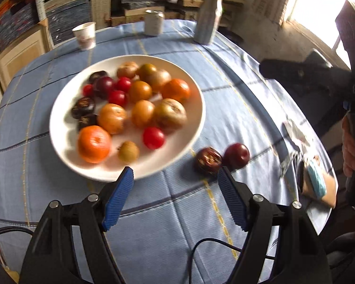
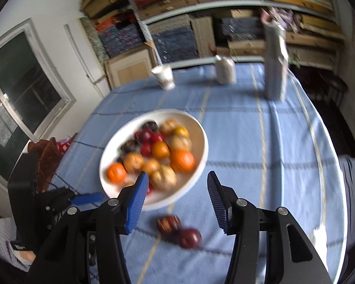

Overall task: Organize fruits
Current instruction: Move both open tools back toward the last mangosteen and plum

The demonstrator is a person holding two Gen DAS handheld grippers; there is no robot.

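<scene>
We are holding our left tongs [image 1: 175,174] spread above the blue checked cloth of the surface [image 1: 153,213], with nothing between the blue ribbed pads. Our right tongs [image 2: 176,177] are also standing apart and empty, hanging over the near edge of the white plate [image 2: 202,142].

The plate is sitting near the middle of the surface and is carrying most of the fruit: two bright oranges [image 1: 94,144], several amber and brownish round fruits, small red ones [image 1: 153,138], a few dark purple ones [image 1: 83,107] along its left side and one small greenish-brown fruit [image 1: 128,151] near the front rim.

Two dark red fruits are lying on the cloth off the plate, just beside its near right rim and touching each other: a wrinkled one [image 1: 208,161] and a smoother plum [image 1: 236,155]. In the right wrist view they are lying below and between the two pads, clear of both.

At the far edge of the surface a paper cup [image 1: 84,36], a can [image 1: 154,22] and a tall bottle [image 1: 208,15] are standing in a row. Both views are blurring.
</scene>
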